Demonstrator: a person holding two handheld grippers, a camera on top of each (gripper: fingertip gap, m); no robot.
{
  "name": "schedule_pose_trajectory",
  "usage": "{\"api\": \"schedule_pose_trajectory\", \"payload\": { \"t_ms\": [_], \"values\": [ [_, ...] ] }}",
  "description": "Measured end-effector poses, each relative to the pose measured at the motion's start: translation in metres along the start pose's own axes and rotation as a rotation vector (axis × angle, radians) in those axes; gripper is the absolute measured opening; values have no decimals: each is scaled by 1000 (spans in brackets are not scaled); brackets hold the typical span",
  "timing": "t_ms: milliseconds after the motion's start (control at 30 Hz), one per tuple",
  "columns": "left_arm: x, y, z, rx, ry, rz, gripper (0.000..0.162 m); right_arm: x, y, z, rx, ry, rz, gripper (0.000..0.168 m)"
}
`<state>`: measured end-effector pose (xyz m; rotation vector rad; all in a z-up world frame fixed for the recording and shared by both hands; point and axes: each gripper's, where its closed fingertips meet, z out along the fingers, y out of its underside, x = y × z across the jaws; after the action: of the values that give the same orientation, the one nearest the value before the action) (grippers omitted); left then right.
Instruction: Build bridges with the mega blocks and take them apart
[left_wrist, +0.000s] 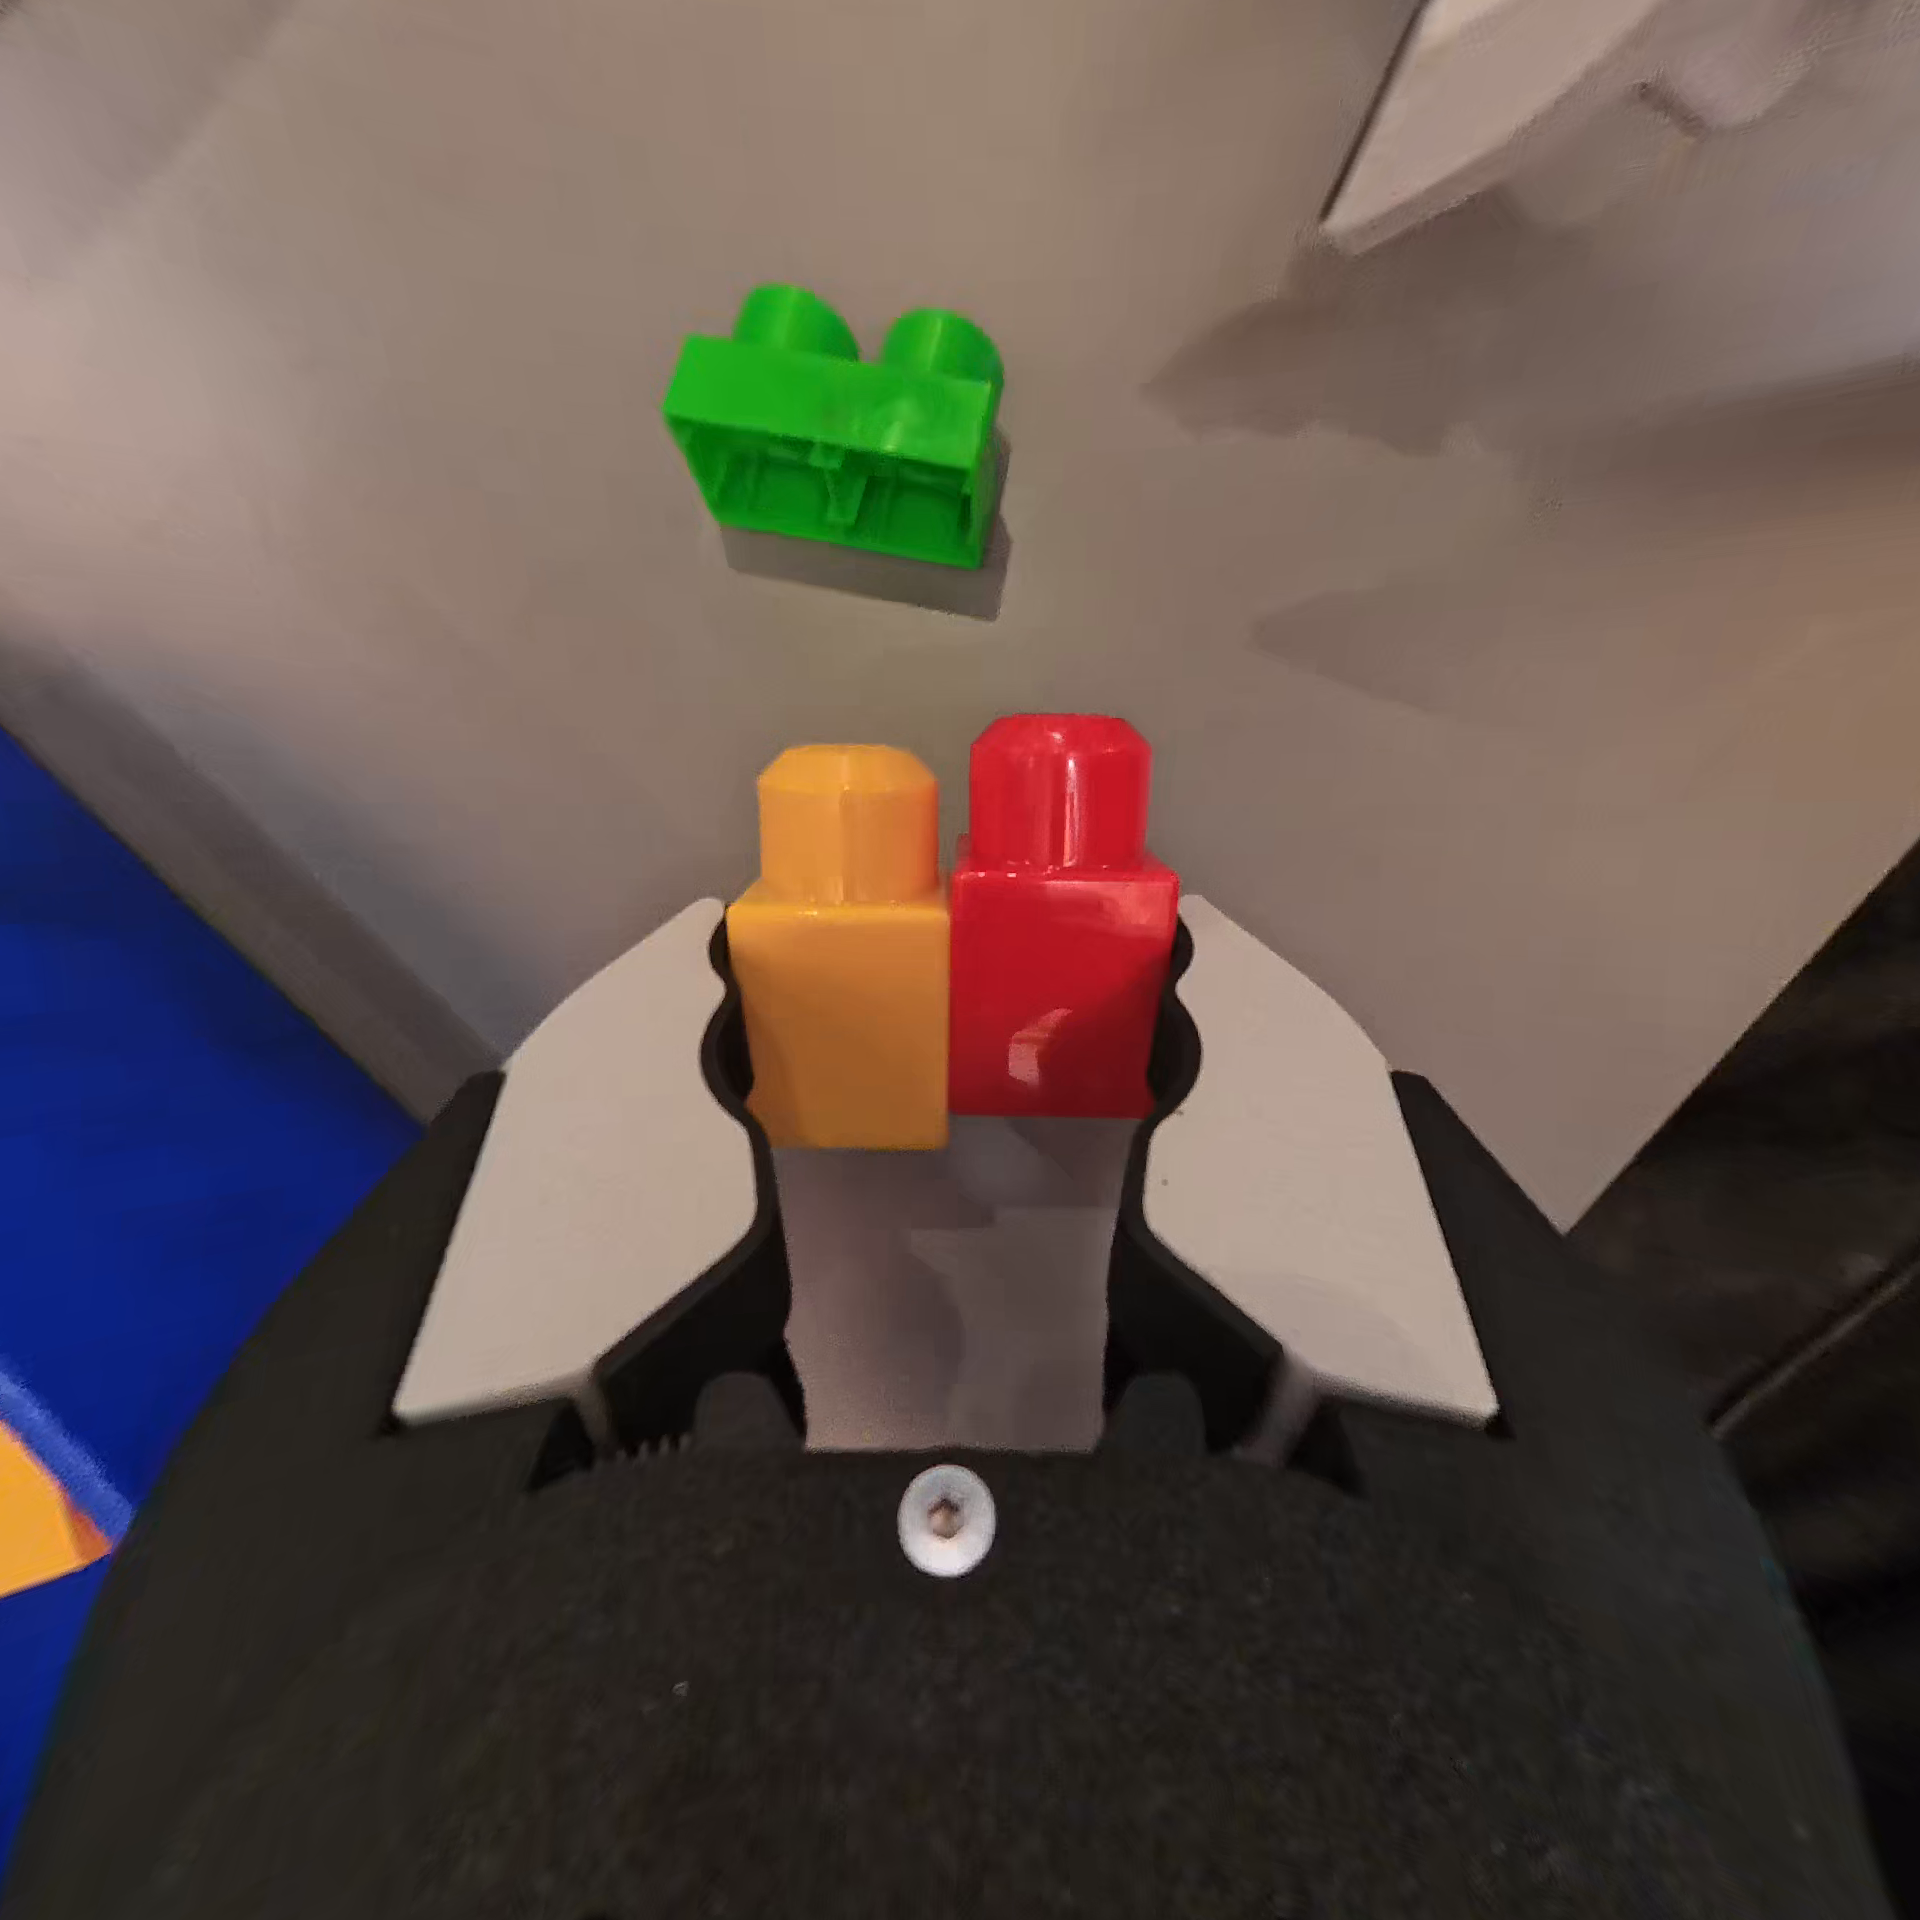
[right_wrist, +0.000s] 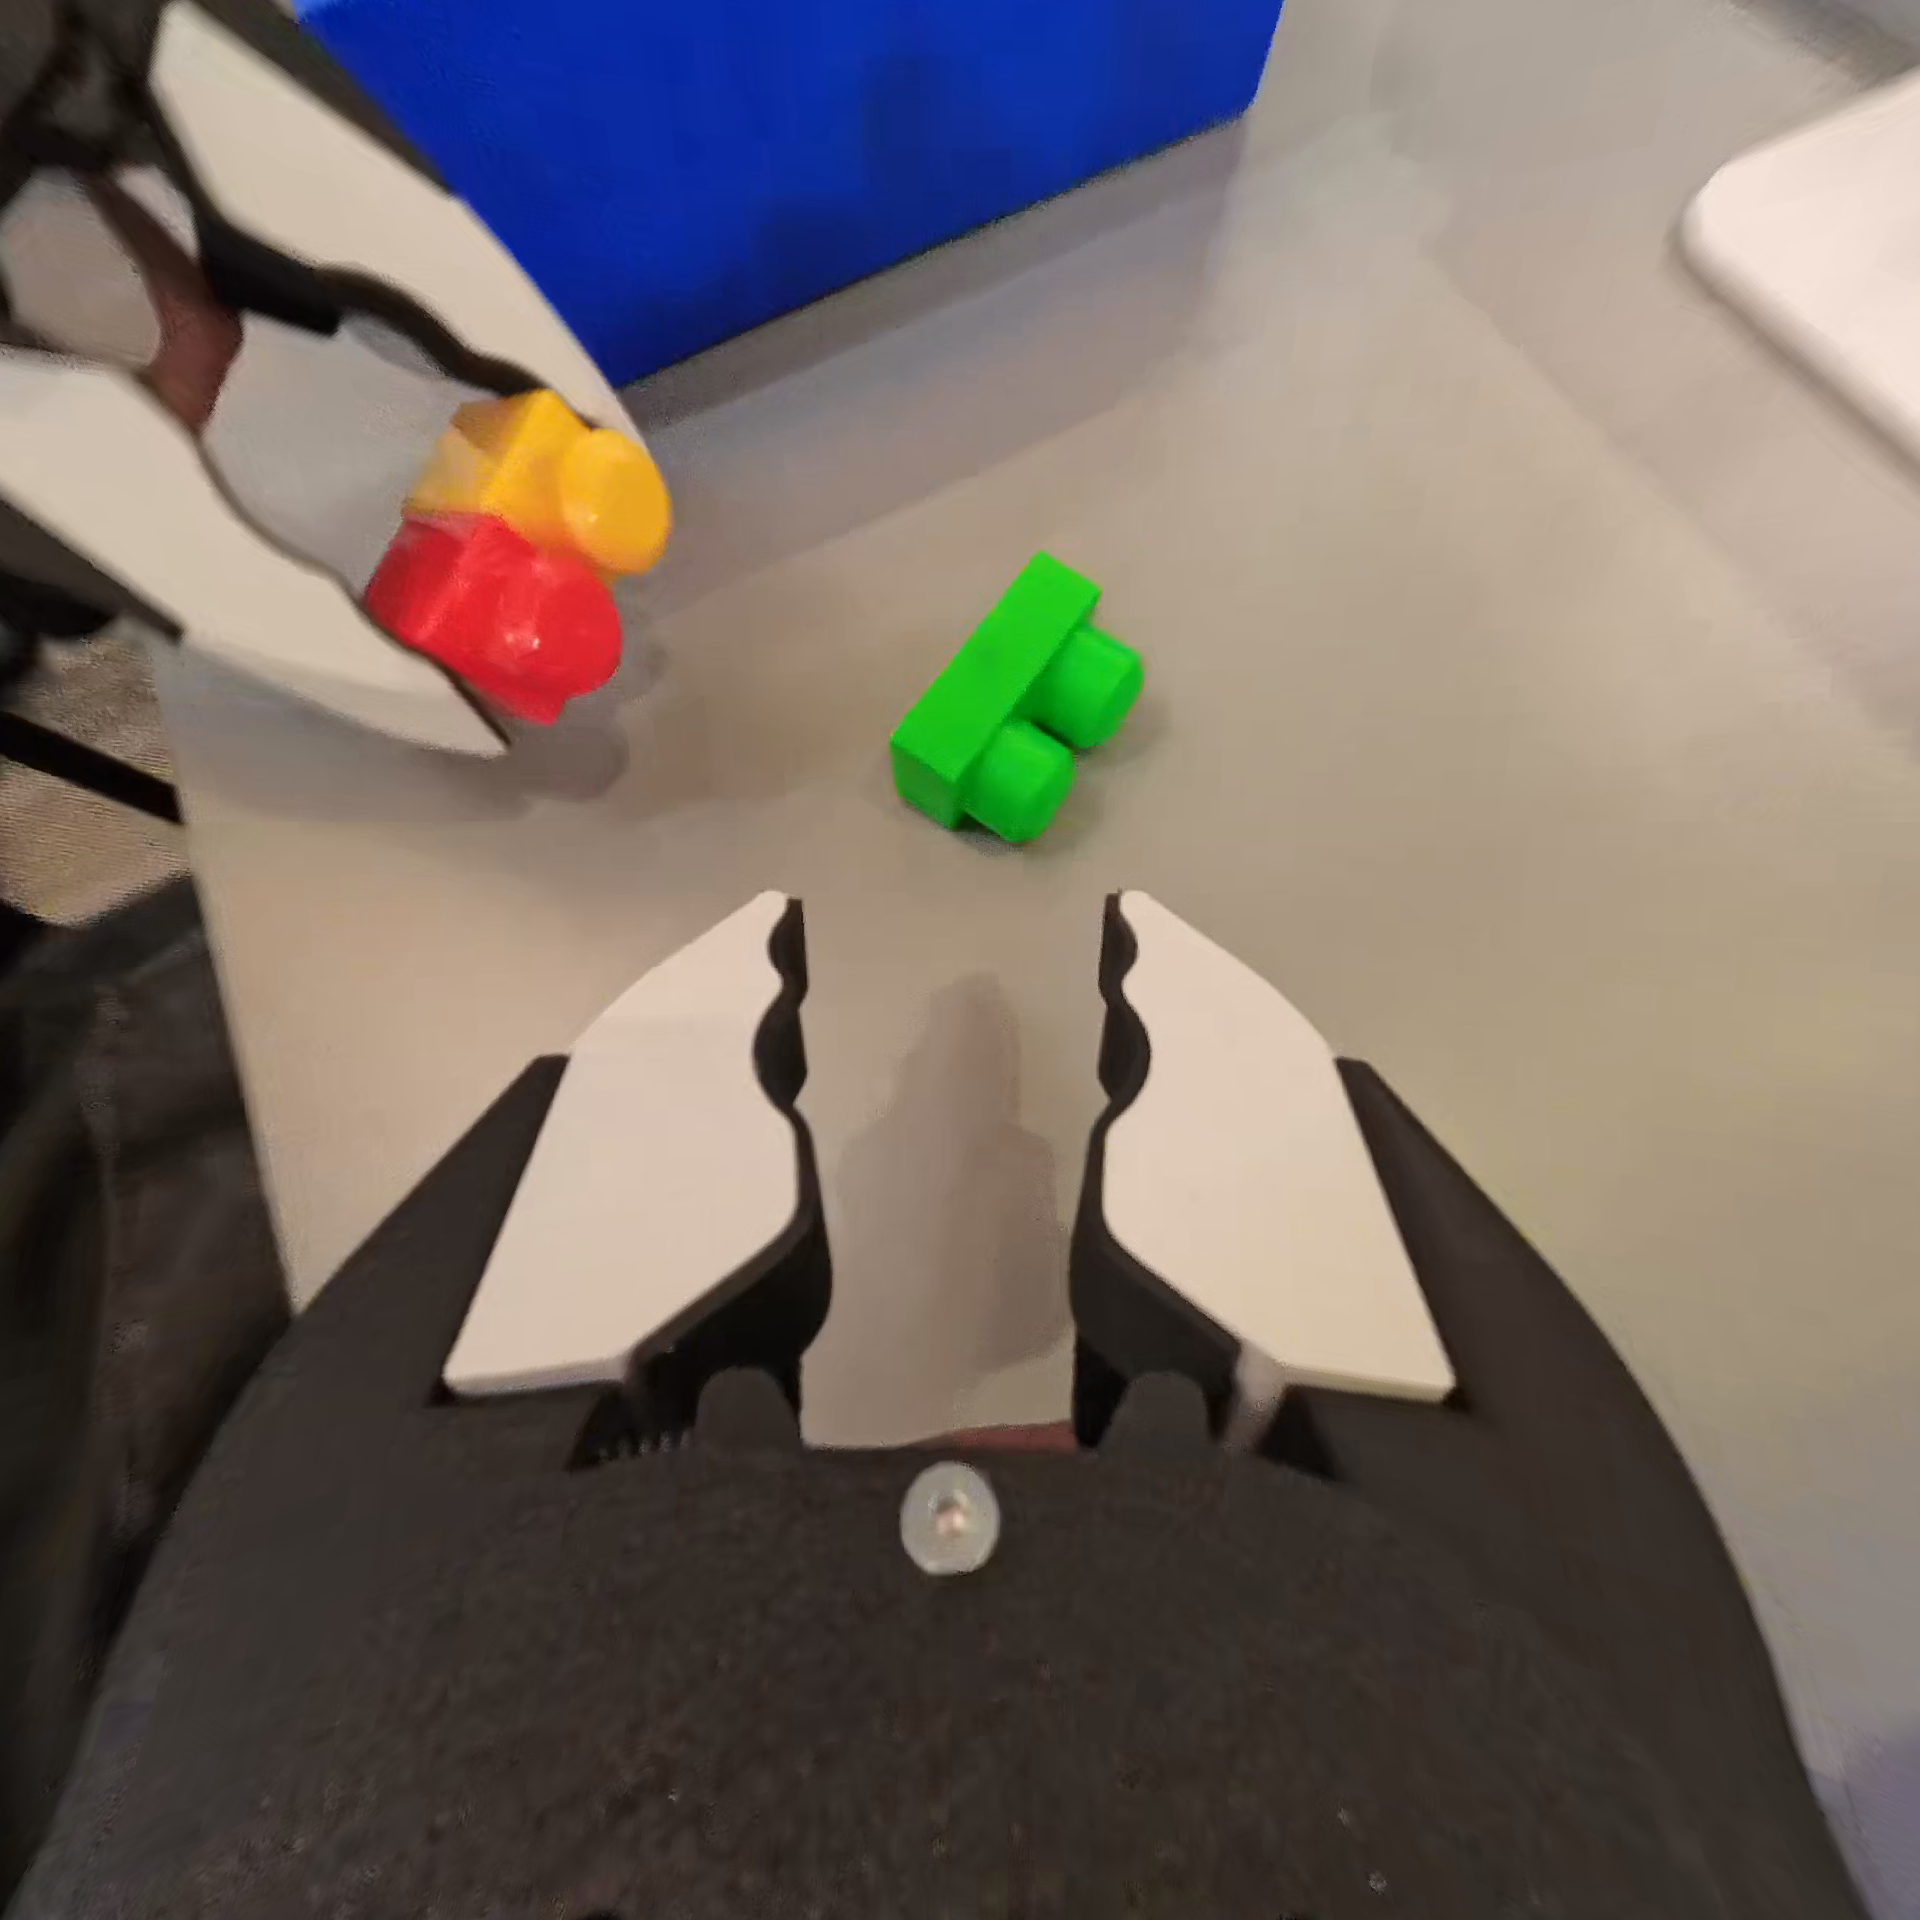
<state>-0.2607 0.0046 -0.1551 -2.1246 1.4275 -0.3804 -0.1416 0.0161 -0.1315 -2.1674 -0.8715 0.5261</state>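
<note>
My left gripper is shut on two single-stud blocks held side by side, a yellow block on the left and a red block on the right, studs pointing forward. It holds them above the grey table. A green two-stud block lies on its side on the table beyond them. In the right wrist view my right gripper is open and empty, just short of the green block. The left gripper shows at upper left with the yellow block and red block.
The grey table has a blue box at the back, also seen in the left wrist view. A white object lies at the right edge. The table's left edge drops to dark floor.
</note>
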Motion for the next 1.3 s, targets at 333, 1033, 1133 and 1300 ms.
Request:
{"api": "schedule_pose_trajectory", "payload": {
  "t_ms": [333, 1033, 1133, 1300],
  "values": [
    [11, 6, -7, 49, 76, -6, 75, 19, -22, 50, -49, -391, 502, 56],
    [8, 12, -7, 51, 123, -67, 75, -24, -38, 68, -114, -418, 209, 9],
    [7, 13, -4, 42, 109, -56, 75, -20, -32, 54, -158, -340, 149, 9],
    [11, 9, -1, 50, 112, -45, 75, -2, -31, 34, -121, -233, 107, 9]
  ]
}}
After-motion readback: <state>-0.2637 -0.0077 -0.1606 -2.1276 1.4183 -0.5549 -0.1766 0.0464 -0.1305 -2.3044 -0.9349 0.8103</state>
